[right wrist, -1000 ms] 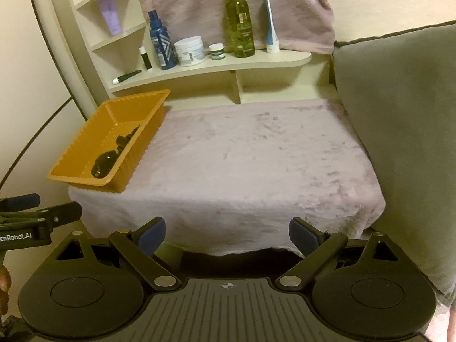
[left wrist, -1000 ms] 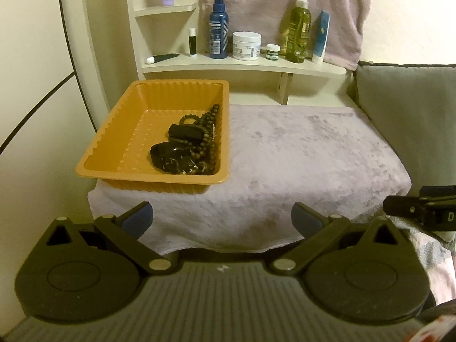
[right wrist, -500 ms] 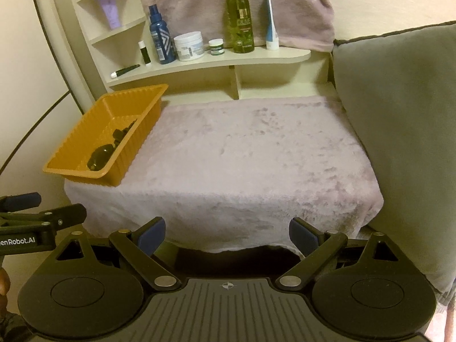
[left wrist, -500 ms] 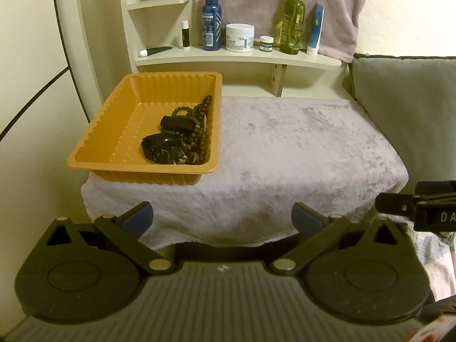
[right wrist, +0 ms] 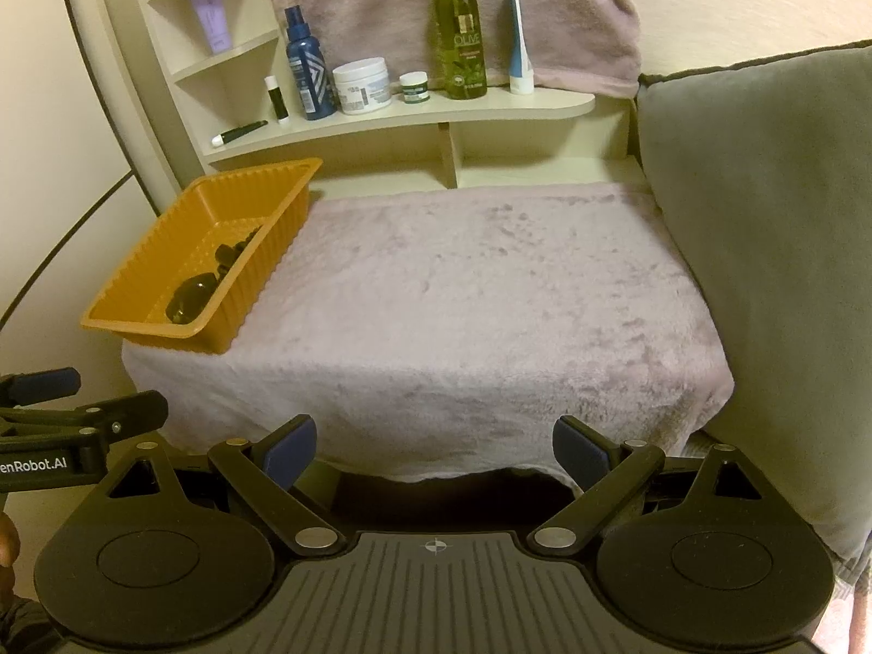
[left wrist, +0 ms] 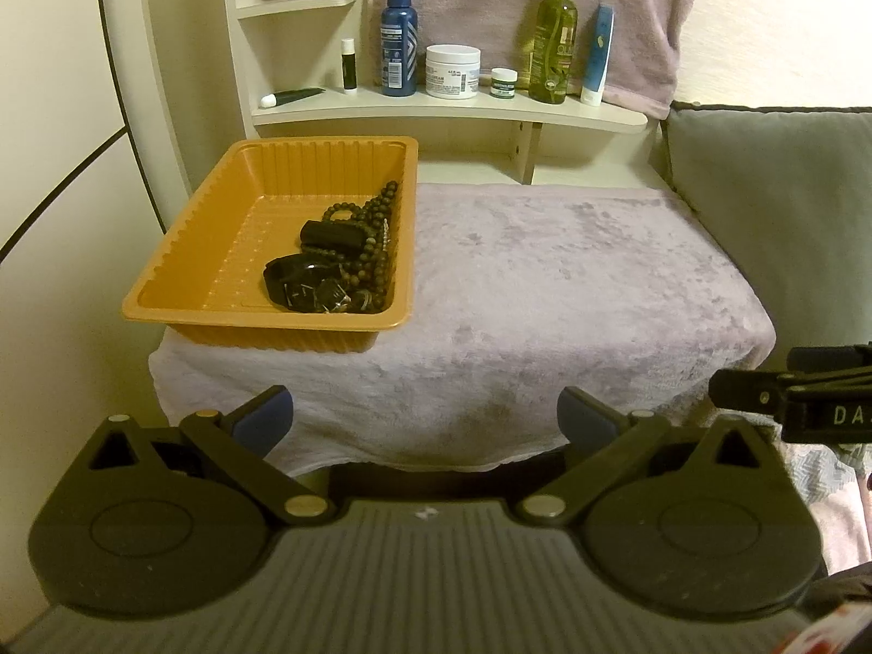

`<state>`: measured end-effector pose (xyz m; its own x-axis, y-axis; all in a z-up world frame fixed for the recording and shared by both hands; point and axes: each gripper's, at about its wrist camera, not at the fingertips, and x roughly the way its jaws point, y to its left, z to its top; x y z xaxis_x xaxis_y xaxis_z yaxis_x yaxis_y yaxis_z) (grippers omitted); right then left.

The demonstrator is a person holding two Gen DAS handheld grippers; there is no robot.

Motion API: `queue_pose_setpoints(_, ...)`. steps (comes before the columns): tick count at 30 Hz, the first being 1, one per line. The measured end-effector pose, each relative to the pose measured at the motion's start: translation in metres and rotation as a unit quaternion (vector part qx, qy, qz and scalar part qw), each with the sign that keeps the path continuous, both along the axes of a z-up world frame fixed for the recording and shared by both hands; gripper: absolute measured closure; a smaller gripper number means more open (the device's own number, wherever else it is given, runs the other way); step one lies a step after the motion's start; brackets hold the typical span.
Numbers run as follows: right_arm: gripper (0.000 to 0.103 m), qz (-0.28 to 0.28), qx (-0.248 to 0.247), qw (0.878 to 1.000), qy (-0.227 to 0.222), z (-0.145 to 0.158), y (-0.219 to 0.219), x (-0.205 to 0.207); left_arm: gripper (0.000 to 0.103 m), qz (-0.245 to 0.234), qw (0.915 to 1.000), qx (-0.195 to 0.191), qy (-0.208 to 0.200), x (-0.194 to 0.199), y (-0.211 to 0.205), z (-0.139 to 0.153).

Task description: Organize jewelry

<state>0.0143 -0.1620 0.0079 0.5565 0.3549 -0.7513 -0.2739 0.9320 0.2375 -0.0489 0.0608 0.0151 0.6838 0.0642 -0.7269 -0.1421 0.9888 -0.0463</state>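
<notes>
Pink plush cloth [right wrist: 490,294] ahead of both tongs is bare. Left gripper [left wrist: 425,419] & right gripper [right wrist: 434,447] wide, empty. Jewelry [left wrist: 338,261] heaped in orange tray [left wrist: 180,267], fwd-left. Fits pre-sort or all gathered; can't tell which.

From the right gripper [right wrist: 434,449], the orange tray's [right wrist: 261,267] near wall hides most of the jewelry [right wrist: 191,297].
</notes>
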Motion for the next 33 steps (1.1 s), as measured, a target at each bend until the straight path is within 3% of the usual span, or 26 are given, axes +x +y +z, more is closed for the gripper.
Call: queue_pose_setpoints(33, 0.01, 0.001, -0.001, 1.0, -0.001, -0.0006, 0.001, 0.0003, 0.0, -0.005, 1.0, 0.0, -0.002, 0.001, -0.0035, 0.002)
